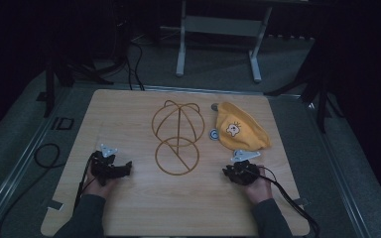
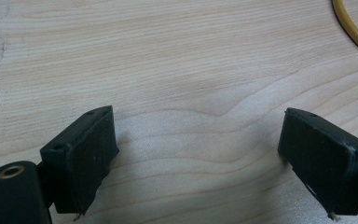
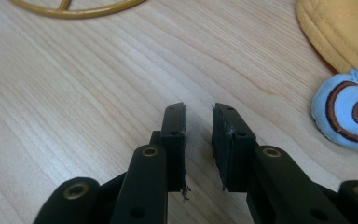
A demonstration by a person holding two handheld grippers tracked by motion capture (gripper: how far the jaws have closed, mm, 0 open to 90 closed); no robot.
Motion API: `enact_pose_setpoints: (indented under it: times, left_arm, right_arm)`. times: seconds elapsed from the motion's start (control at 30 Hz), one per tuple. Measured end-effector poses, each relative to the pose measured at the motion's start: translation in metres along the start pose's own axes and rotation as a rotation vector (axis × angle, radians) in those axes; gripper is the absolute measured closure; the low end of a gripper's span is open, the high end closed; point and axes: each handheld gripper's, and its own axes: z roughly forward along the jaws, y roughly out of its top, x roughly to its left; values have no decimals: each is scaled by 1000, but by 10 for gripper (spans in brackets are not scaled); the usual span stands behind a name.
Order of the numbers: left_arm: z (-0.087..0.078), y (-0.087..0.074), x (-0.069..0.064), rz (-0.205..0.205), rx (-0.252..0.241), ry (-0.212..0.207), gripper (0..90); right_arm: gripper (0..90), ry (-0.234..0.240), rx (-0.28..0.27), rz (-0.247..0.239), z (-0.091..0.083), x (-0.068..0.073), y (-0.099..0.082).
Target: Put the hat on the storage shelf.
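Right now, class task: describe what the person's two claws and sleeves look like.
Both the left claw and right claw are black, each topped by a grey three-cornered plate and trailing a black cable. Their jaws are flat, blocky black pads with brass-ringed screw holes. The person wears dark grey sleeves.

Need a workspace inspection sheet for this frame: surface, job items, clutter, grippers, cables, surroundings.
Surface: light wooden tabletop, a pale scuff at its edge in the left gripper view.
Job's things: yellow cap with a cartoon patch, lying right of centre; gold wire hat stand at the centre, apart from the cap.
Clutter: small grey round piece by the cap's far edge; blue round ear piece at the cap's left side.
Grippers: left gripper jaws wide apart, holding nothing; right gripper jaws nearly closed with a narrow gap, holding nothing, near the cap.
Cables: black cable trailing from the right gripper; looped cable on the floor at left.
Surroundings: dark room, grey metal frame beyond the table.
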Motion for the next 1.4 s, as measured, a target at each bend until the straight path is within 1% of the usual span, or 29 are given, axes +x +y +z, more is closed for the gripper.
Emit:
enact_pose_setpoints:
  times: [0.1, 0.13, 0.2, 0.23, 0.4, 0.47, 0.63, 0.8, 0.83, 0.93, 1.03, 1.1, 1.13, 1.17, 1.2, 1.23, 1.3, 1.33, 1.37, 1.4]
  left_arm:
    - [0, 0, 0, -2, -2, 0, 115]
    - [0, 0, 0, -2, -2, 0, 115]
    - [0, 0, 0, -1, -1, 0, 115]
    - [0, 0, 0, -1, -1, 0, 115]
    - [0, 0, 0, -1, -1, -1, 115]
    - [0, 0, 0, -1, -1, -1, 115]
    - [0, 0, 0, -1, 0, 0, 115]
    - [0, 0, 0, -1, -1, -1, 115]
    - [0, 0, 0, -1, -1, -1, 115]
    - [0, 0, 0, -1, -1, -1, 115]
    - [0, 0, 0, -1, -1, -1, 115]
    - [0, 0, 0, -2, -1, -1, 115]
    - [0, 0, 0, -2, -1, -1, 115]
    - [0, 0, 0, -1, -1, -1, 115]
    - [0, 0, 0, -1, -1, -1, 115]
    - [0, 0, 0, -2, -1, -1, 115]
    - [0, 0, 0, -1, 0, -1, 115]
    - [0, 0, 0, -1, 0, -1, 115]
    - [0, 0, 0, -2, -1, -1, 115]
    - [0, 0, 0, -2, -1, -1, 115]
  right_arm:
    - [744, -10, 33, -37, -1, 0, 4]
    - [744, -10, 33, -37, -1, 0, 4]
    - [744, -12, 54, -79, -2, -1, 9]
    - [744, -16, 59, -91, -3, -1, 11]
    - [729, -27, 84, -132, -9, -6, 20]
    - [712, -37, 87, -142, -12, -9, 23]
    - [672, -71, 84, -142, -20, -21, 28]
    - [648, -107, 84, -137, -25, -32, 28]
    - [641, -105, 85, -133, -25, -34, 27]
    - [636, -108, 80, -143, -23, -39, 29]
    - [636, -113, 85, -141, -18, -43, 32]
    - [634, -123, 110, -140, -10, -49, 35]
    - [634, -123, 110, -140, -10, -49, 35]
    - [627, -121, 137, -126, -4, -53, 36]
    - [621, -123, 148, -123, -2, -54, 36]
    - [621, -123, 148, -123, -2, -54, 36]
    - [607, -116, 178, -95, 5, -58, 34]
    - [607, -116, 178, -95, 5, -58, 34]
    - [598, -107, 196, -76, 7, -60, 33]
    - [598, -107, 196, -76, 7, -60, 33]
